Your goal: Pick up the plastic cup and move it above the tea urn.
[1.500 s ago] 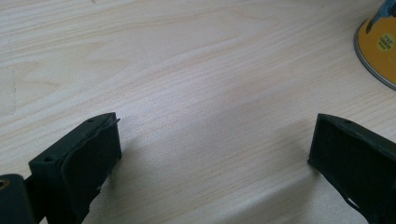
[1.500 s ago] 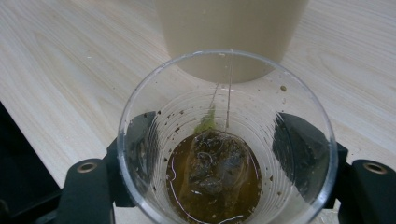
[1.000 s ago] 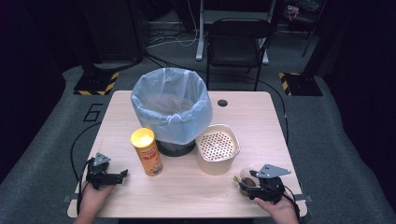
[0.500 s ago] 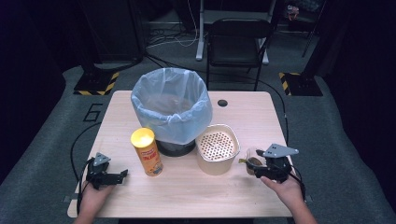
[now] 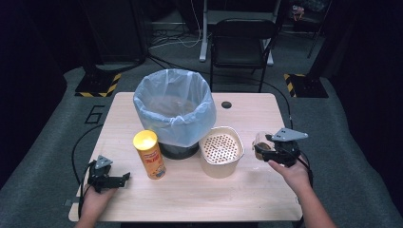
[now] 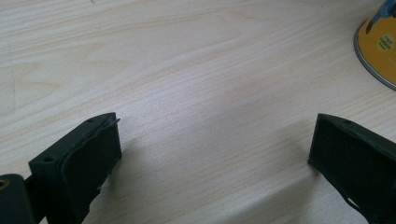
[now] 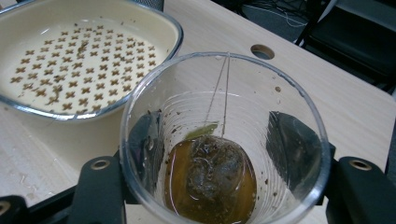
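Observation:
My right gripper is shut on a clear plastic cup and holds it above the table's right side, just right of the cream strainer bowl. Inside the cup lie brown tea and a wet tea bag with its string running up to the rim. The perforated strainer bowl sits close to the cup's left. My left gripper rests open on the wood at the front left, nothing between its jaws. A yellow chip can stands to its right, its base near the jaws.
A bin lined with a pale blue bag stands at the table's middle, behind the can and the bowl. A cable hole lies at the back right. A black chair stands beyond the table.
My right gripper has lifted the cup and carried it away from the front edge, up towards the strainer bowl. The left gripper has stayed still.

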`<state>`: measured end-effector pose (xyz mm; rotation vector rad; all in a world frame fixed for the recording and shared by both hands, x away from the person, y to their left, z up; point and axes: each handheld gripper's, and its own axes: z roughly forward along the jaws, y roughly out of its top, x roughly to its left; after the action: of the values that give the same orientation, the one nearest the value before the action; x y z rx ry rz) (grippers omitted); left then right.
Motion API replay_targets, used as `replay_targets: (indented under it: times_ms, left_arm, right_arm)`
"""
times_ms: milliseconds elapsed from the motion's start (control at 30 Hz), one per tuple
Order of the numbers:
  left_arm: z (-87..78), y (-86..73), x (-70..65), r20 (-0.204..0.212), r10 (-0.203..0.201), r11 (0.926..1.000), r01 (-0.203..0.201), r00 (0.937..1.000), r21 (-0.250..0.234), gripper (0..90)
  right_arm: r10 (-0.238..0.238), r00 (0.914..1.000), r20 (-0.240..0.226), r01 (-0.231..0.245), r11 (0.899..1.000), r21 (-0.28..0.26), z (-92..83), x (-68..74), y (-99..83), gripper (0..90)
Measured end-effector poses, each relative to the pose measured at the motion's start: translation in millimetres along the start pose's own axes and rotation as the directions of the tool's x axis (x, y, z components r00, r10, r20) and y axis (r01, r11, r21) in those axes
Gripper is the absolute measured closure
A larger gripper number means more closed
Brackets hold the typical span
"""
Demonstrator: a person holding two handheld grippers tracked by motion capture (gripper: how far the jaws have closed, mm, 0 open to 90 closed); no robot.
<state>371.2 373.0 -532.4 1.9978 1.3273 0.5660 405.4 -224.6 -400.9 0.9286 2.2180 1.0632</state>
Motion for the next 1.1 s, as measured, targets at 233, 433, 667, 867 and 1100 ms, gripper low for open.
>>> replay_targets:
  times_ms: [233,433,667,867,1100]
  left_arm:
    - [0.1,0.1,-0.1,0.000,-0.001,1.0000,0.001,1.0000,-0.001,2.0]
    - [0.2,0.1,0.0,0.001,0.000,1.0000,0.000,1.0000,-0.001,2.0]
    - [0.2,0.2,0.1,0.001,0.000,1.0000,0.000,1.0000,-0.001,2.0]
    - [0.2,0.2,0.1,0.001,0.000,1.0000,0.000,1.0000,-0.001,2.0]
    - [0.2,0.2,0.1,0.001,0.001,1.0000,-0.001,1.0000,0.000,2.0]
  right_arm:
    - [-0.047,0.9987,0.018,0.047,0.999,-0.004,5.2,-5.5,17.0,36.8]
    - [-0.102,0.9943,0.033,0.102,0.995,-0.009,9.3,-6.2,36.9,36.8]
    - [-0.137,0.9894,0.048,0.139,0.990,-0.031,13.9,-7.5,57.7,37.1]
    - [-0.141,0.9897,0.027,0.142,0.989,-0.051,21.2,-10.1,73.2,37.3]
    - [-0.156,0.9873,0.029,0.158,0.985,-0.071,30.0,-11.1,82.5,37.4]
